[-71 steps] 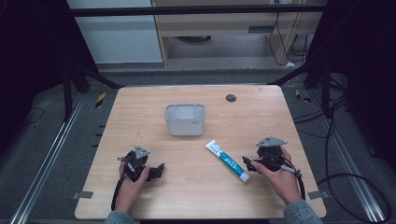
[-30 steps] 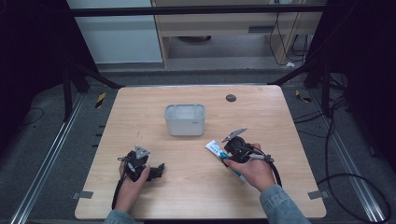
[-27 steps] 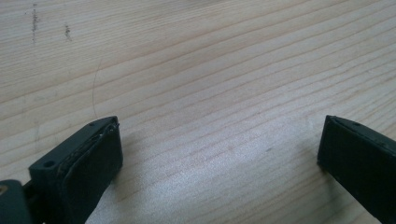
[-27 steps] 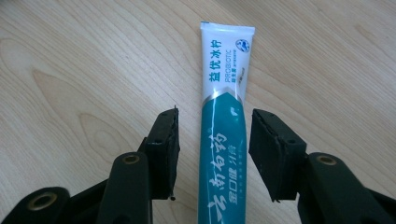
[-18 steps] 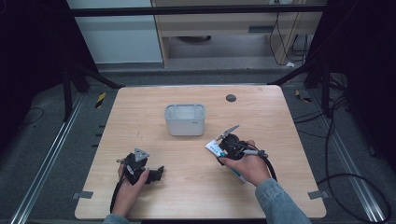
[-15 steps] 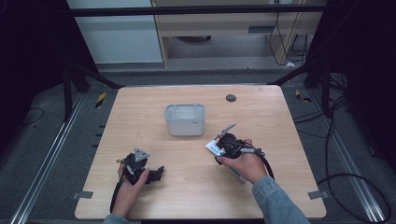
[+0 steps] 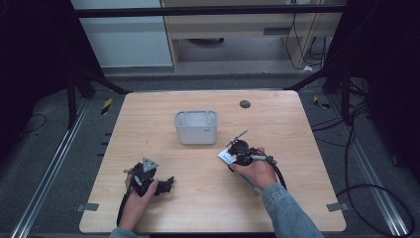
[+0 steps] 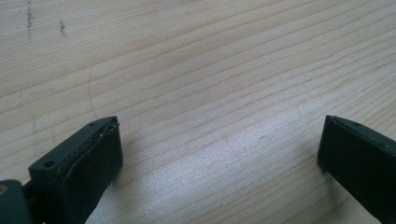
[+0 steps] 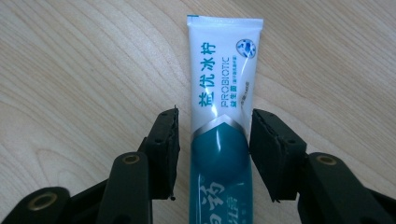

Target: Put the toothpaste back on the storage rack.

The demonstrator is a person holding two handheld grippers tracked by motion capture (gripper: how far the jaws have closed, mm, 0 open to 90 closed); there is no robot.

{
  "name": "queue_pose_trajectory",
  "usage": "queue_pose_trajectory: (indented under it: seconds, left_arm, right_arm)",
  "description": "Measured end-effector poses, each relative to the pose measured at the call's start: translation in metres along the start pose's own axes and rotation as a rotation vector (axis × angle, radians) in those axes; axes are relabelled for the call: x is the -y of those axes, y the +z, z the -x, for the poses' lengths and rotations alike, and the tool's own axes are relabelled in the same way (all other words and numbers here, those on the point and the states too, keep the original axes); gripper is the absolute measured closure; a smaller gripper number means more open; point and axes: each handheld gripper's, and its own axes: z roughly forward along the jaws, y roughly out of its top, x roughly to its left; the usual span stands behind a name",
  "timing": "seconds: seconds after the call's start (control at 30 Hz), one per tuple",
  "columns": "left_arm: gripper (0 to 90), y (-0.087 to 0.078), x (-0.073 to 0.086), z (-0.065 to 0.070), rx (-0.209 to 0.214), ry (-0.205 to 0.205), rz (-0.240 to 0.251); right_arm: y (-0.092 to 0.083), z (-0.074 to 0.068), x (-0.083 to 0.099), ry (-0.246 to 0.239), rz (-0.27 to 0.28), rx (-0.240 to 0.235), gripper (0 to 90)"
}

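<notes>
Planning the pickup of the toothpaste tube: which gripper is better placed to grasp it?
The right gripper. Its jaws have just been closing and straddle the toothpaste tube, with a gap on one side. The left gripper sits open over bare table, well away.

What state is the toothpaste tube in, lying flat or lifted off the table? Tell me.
Lying flat. In the right gripper view the toothpaste tube rests on the table, between the right gripper's jaws.

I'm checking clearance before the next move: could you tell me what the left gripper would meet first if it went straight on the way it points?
Probably just the wooden table: the left gripper looks down at bare wood between its open fingers.
</notes>
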Motion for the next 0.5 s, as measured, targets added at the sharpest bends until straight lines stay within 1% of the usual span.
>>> queue_pose_trajectory:
  seconds: [0.07,0.1,0.13,0.2,0.23,0.3,0.5]
  left_arm:
    - [0.0,0.0,0.0,0.0,0.0,0.0,0.0]
    - [0.0,0.0,0.0,0.0,0.0,0.0,0.0]
    - [0.0,0.0,0.0,0.0,0.0,0.0,0.0]
    - [0.0,0.0,0.0,0.0,0.0,0.0,0.0]
    - [0.0,0.0,0.0,0.0,0.0,0.0,0.0]
    - [0.0,0.0,0.0,0.0,0.0,0.0,0.0]
    - [0.0,0.0,0.0,0.0,0.0,0.0,0.0]
  right_arm:
    - [0.003,0.001,-0.002,-0.002,-0.01,-0.003,53.2]
    - [0.004,0.001,-0.003,0.007,-0.017,0.002,53.4]
    - [0.006,0.001,-0.003,0.0,-0.018,-0.002,53.9]
    - [0.007,0.001,-0.004,0.001,-0.022,0.001,54.4]
    - [0.01,0.001,-0.005,0.01,-0.029,0.004,56.2]
    - [0.011,0.002,-0.005,0.009,-0.035,0.012,56.7]
    - [0.012,0.002,-0.005,0.01,-0.035,0.012,56.9]
